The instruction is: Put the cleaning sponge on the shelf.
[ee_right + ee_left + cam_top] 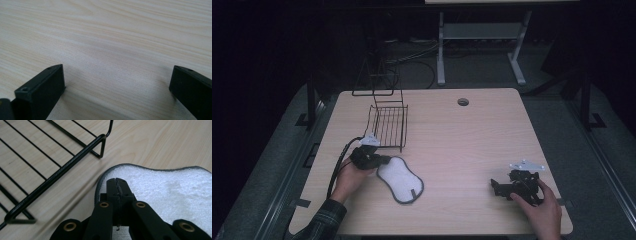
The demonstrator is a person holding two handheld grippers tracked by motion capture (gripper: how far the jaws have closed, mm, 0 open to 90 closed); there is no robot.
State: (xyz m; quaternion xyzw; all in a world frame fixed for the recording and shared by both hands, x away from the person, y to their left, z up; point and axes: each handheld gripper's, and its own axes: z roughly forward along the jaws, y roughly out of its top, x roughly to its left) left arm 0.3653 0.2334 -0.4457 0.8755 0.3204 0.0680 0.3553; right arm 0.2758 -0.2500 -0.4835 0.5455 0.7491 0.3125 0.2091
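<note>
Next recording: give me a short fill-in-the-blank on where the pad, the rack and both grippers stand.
1. The left gripper has its jaws ____ over the edge of the white pad.
2. The right gripper has its jaws ____ above bare table.
3. The wire rack stands on the pad's ____ side as the high view shows it.

Missing words: shut; open; far
</note>
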